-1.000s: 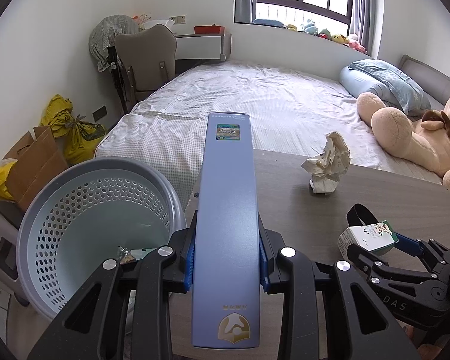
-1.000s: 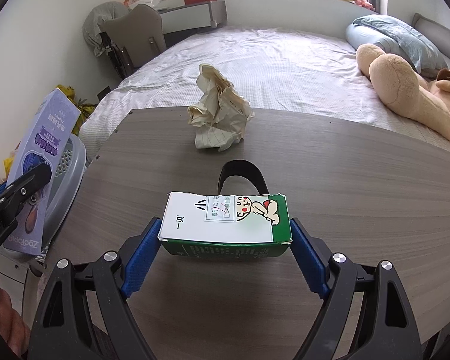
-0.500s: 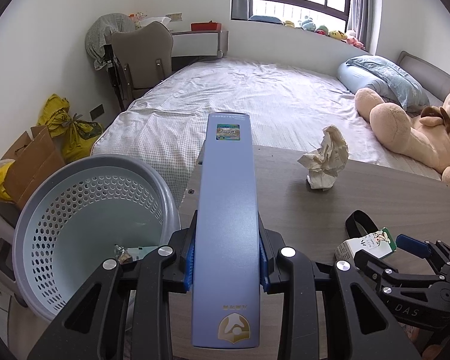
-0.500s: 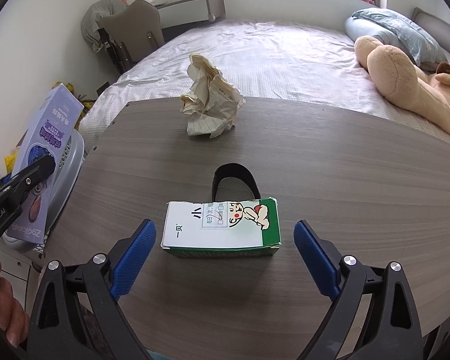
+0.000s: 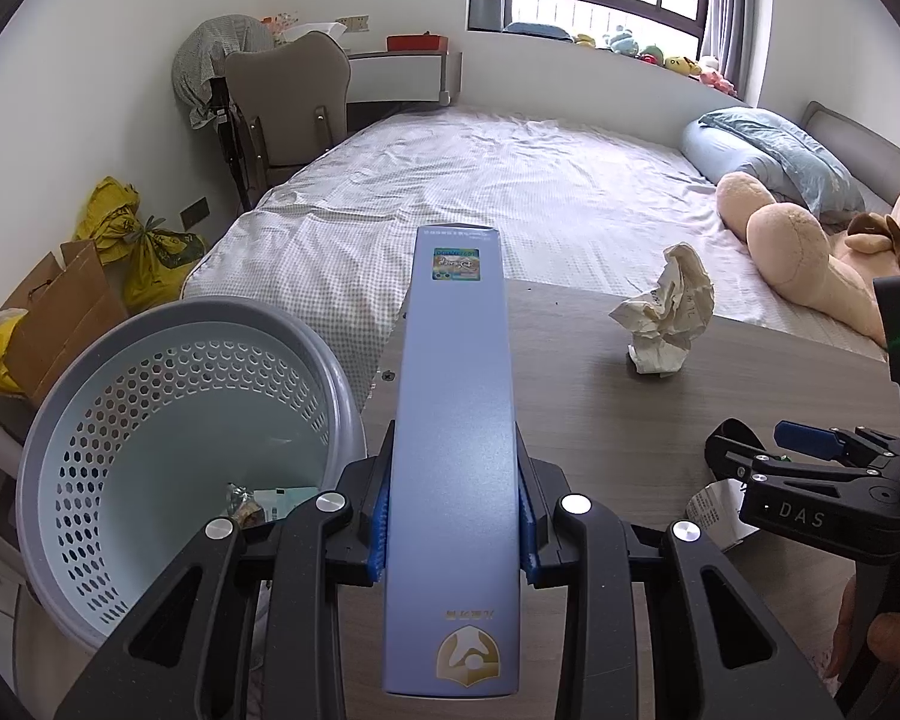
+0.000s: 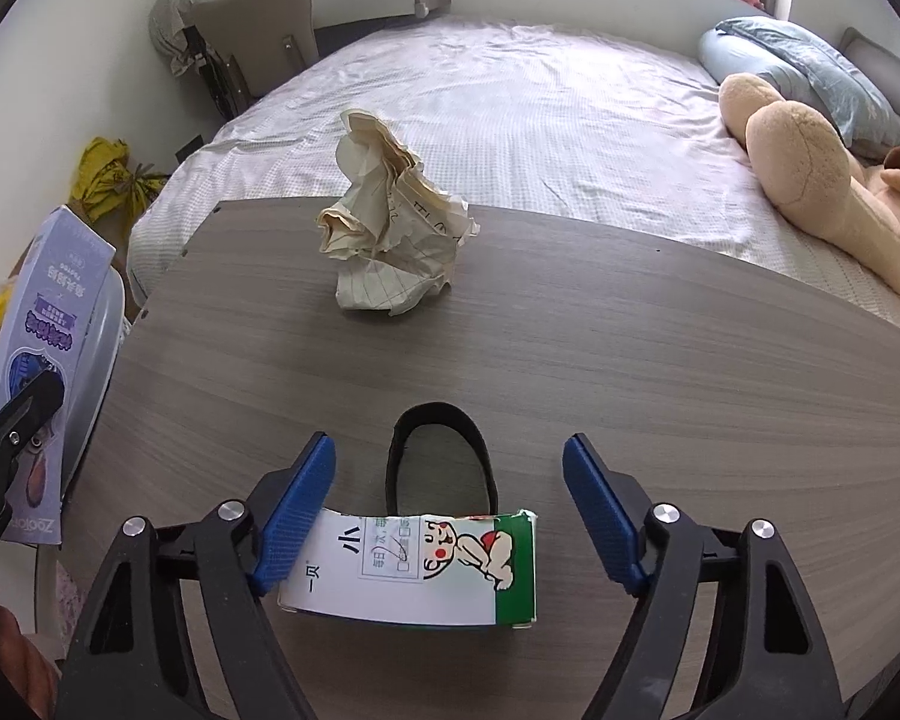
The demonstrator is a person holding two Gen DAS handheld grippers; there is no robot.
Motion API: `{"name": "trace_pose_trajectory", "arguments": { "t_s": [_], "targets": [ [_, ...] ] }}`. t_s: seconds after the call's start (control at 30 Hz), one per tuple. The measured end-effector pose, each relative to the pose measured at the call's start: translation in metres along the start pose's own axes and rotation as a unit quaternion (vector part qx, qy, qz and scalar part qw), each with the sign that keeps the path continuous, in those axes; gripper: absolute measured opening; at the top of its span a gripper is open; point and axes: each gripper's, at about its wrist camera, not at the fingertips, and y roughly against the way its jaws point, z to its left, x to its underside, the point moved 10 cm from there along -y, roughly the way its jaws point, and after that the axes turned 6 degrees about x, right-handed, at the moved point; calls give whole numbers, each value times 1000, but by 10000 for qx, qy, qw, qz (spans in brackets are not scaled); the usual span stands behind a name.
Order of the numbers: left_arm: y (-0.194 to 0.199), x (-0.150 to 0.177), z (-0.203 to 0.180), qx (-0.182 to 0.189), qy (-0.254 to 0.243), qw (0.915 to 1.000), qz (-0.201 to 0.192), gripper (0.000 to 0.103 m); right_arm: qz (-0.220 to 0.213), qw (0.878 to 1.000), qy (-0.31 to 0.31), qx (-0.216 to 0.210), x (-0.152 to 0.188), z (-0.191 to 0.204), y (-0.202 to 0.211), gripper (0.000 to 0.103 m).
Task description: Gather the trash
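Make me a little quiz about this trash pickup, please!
1. True or false: the left gripper is clamped on the tall blue box.
2. What sits between the right gripper's blue pads: A) the crumpled paper, B) the green-and-white carton, C) a spoon?
3. Fill in: the trash basket stands beside the ____.

Key: 1 true. 2 B; the jaws have just been closing, with a gap still showing on the carton's right. 3 table.

"DAS" on right claw; "小" on carton
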Motion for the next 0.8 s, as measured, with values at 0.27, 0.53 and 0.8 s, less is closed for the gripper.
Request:
{"name": "trace_pose_trajectory", "arguments": {
  "t_s": [0.27, 0.53, 0.8],
  "targets": [
    [-1, 1, 2, 13, 15, 10000, 27, 31, 203, 9995, 233, 64, 3, 8, -8, 49],
    [-1, 0, 2, 18, 8, 10000, 23, 31, 89, 9997, 239, -6, -1, 10, -5, 14],
    [4, 1, 1, -6, -20, 10000, -24, 31, -553, 9982, -110, -227, -27, 6, 24, 13]
  ]
}}
